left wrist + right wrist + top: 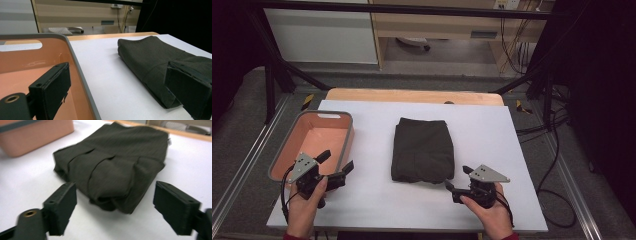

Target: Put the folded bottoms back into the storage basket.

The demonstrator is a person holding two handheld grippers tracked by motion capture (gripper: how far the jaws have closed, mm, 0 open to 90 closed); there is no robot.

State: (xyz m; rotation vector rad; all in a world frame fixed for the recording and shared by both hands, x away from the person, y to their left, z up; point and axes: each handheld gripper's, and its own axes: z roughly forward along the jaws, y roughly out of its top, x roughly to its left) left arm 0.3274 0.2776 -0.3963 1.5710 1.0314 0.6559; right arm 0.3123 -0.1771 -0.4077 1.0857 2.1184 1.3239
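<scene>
Folded dark cloth (422, 150) lying mid-desk (492, 145), nearer the front edge, well apart from the pink bin (343, 145) at the left edge. Step in hand, judged: approaching the cloth's front right corner for a grasp. Next: closing in until that corner sits between the jaws. Right gripper (457, 180) spread wide, just short of the cloth, holding nothing. Left gripper (337, 162) spread too, empty, over the bin's front rim.

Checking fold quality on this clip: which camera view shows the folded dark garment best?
The high view: the whole folded dark garment lies flat on the white table with its full outline visible. The right gripper view shows its near folded edge close but blurred; the left gripper view shows it side-on, partly behind a jaw.
</scene>
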